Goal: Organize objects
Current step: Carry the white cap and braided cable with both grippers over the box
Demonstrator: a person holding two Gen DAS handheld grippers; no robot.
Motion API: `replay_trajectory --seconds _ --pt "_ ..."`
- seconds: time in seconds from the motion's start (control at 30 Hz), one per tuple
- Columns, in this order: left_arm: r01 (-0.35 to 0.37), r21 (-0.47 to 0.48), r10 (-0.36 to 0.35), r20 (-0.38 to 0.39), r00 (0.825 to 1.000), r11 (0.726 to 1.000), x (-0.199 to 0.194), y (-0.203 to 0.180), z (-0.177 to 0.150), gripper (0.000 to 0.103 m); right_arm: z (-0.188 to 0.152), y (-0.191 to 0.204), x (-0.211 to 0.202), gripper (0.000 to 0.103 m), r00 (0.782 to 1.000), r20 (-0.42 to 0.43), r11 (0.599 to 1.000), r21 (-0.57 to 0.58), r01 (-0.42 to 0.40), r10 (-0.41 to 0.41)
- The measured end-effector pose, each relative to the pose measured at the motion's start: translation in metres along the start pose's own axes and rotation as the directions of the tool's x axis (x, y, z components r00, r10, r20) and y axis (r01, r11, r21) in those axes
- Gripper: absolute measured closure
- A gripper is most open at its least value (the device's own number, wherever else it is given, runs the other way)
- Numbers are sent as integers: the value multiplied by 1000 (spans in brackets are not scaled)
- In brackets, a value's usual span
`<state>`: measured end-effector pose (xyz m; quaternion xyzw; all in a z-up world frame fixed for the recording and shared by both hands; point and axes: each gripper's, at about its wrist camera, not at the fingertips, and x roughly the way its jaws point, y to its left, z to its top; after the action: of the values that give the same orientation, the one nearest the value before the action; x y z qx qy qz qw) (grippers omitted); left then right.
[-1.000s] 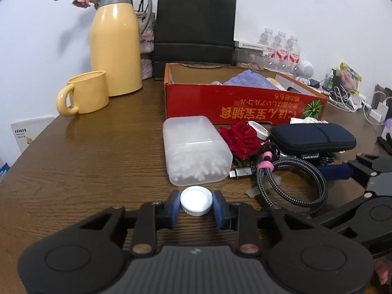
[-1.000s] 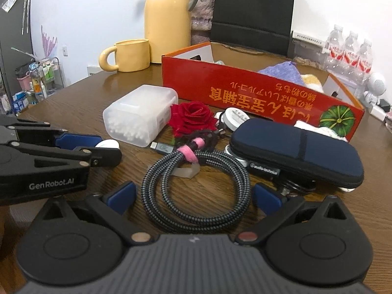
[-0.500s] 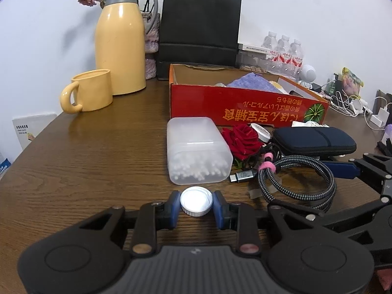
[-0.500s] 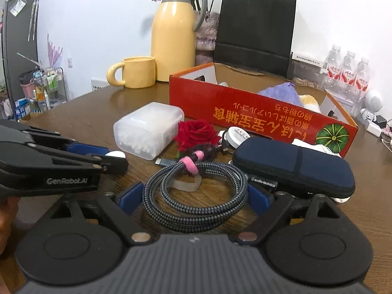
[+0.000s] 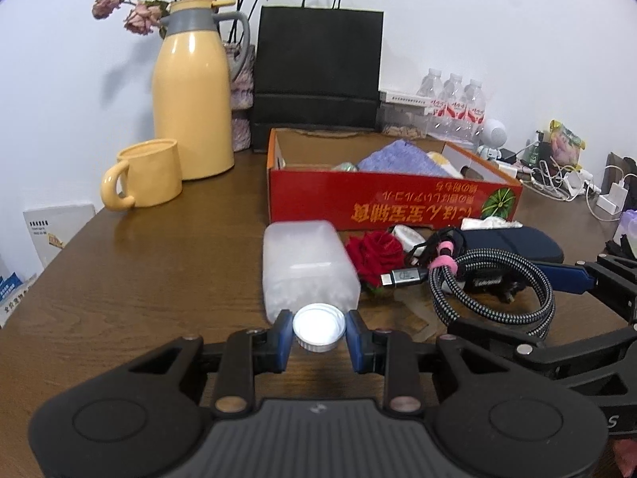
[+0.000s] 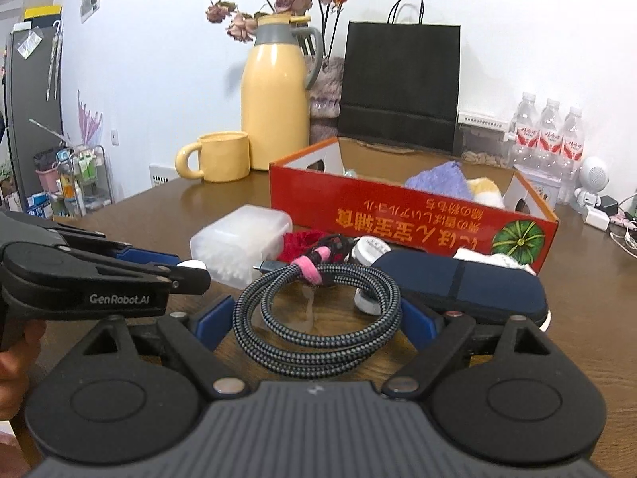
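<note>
Left wrist view: left gripper (image 5: 319, 332) sits low centre of frame, fingers (image 5: 281, 338) narrow and clamped on a small white cap (image 5: 319, 327), pads pressing both its sides. Just behind the cap lies a frosted plastic box (image 5: 305, 269) of cotton swabs on the brown table (image 5: 159, 271). Right of the box, a red fabric rose (image 5: 374, 253), then a coiled braided cable (image 5: 491, 292) with a pink strap, its plug pointing at the rose. A dark blue zip case (image 5: 513, 241) lies behind the coil. Red cardboard box (image 5: 392, 207) stands mid-frame, open-topped, with purple cloth inside. Upper left: yellow jug (image 5: 193, 97) and yellow mug (image 5: 149, 179); a black paper bag (image 5: 316, 75) stands against the wall.

Right wrist view: right gripper (image 6: 316, 320) at lower centre, fingers (image 6: 215, 314) spread wide either side of the cable coil (image 6: 318, 318). They have just been closing in a little; the coil lies between them, but no pad visibly presses on it. The zip case (image 6: 462, 286) lies just right of the coil, next to the right finger. The left gripper (image 6: 187, 275) enters from the left edge, with the white cap (image 6: 191, 266) showing at its tip. The swab box (image 6: 239, 241) lies beyond it and the red box (image 6: 414, 215) behind.
</note>
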<state>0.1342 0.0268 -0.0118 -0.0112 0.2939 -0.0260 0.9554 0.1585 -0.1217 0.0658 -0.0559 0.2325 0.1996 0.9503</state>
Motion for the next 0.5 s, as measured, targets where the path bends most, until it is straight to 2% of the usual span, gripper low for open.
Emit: replay_trajectory --seconds 0.5 --pt "8 25 -10 73 997 1000 4 -22 48 76 27 -22 -9 14 996 79 999 17 27 -28"
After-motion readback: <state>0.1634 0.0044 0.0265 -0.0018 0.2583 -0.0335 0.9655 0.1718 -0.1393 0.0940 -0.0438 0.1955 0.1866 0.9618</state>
